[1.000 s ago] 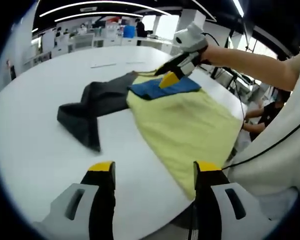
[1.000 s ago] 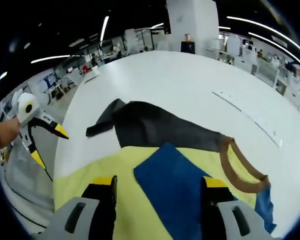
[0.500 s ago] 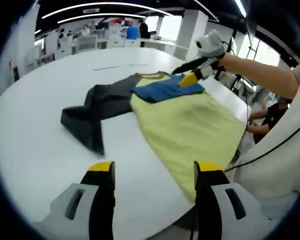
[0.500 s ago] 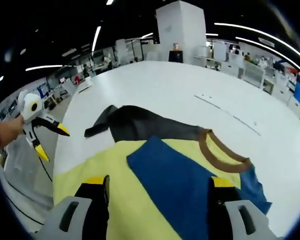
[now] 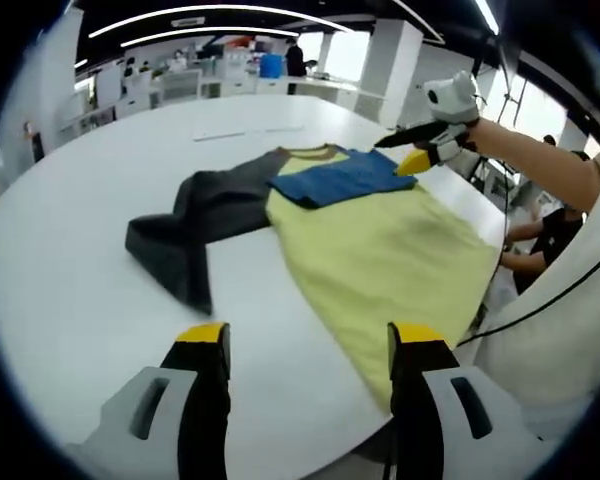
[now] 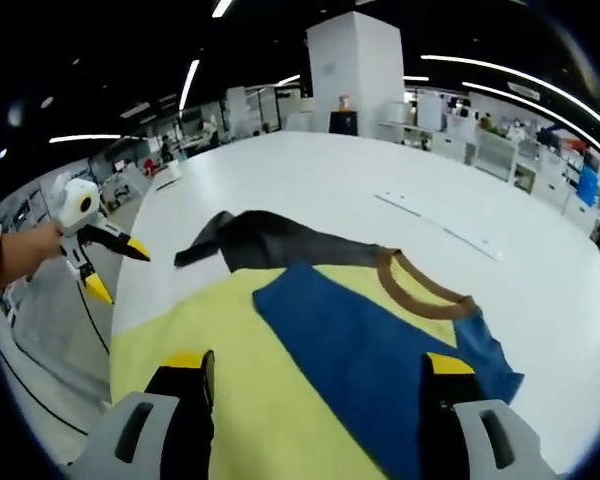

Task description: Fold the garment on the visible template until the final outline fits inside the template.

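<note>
Both grippers spread and empty, left gripper (image 5: 305, 345) short of the shirt (image 5: 380, 240), right gripper (image 6: 310, 375) over its blue sleeve (image 6: 380, 350); risk: hem overhangs table (image 5: 80, 260) edge, could slide off if tugged.

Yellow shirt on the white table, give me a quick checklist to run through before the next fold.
1. Left tongs open and empty: ok.
2. Right tongs open and empty, held above the shirt: ok.
3. Yellow shirt lying flat on the white table: ok for the body; the dark grey sleeve is still spread out to one side.
4. Blue sleeve folded over the chest: ok.
5. Shirt fully on the table: not ok, the hem hangs at the table's near edge.
6. Template outline: cannot tell, no marking can be made out around the shirt.
</note>
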{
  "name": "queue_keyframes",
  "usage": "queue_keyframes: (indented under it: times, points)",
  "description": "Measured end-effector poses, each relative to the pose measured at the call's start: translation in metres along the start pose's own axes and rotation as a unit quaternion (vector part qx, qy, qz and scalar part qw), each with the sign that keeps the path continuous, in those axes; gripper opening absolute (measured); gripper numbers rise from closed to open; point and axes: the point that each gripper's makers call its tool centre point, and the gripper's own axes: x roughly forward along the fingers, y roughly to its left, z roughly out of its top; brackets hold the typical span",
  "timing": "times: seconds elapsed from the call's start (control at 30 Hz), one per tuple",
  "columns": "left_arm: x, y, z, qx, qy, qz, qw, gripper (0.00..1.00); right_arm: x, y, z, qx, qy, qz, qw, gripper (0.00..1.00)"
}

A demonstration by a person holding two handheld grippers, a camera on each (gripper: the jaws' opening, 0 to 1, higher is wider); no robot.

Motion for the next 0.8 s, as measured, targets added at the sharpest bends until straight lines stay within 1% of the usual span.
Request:
queue_keyframes:
  times: [0.17,0.33,0.43,0.63,0.8]
  points:
    - [0.002,0.004,0.000,-0.006,0.000,0.008,1.0000,0.60,-0.013,0.002,-0.007,0.006,-0.013,-0.006,0.9999,0.84]
    - [0.004,0.007,-0.002,-0.009,0.004,0.015,0.9998,0.60,-0.023,0.002,-0.019,0.005,-0.014,-0.014,0.9998,0.84]
    - [0.004,0.008,-0.002,-0.009,0.004,0.017,0.9998,0.60,-0.034,0.002,-0.025,0.015,-0.023,-0.018,0.9995,0.84]
    - [0.007,0.013,-0.002,-0.012,0.006,0.026,0.9996,0.59,-0.051,0.000,-0.038,0.024,-0.030,-0.027,0.9989,0.84]
    - [0.010,0.017,-0.002,-0.014,0.008,0.033,0.9993,0.59,-0.063,0.001,-0.044,0.026,-0.036,-0.033,0.9985,0.83]
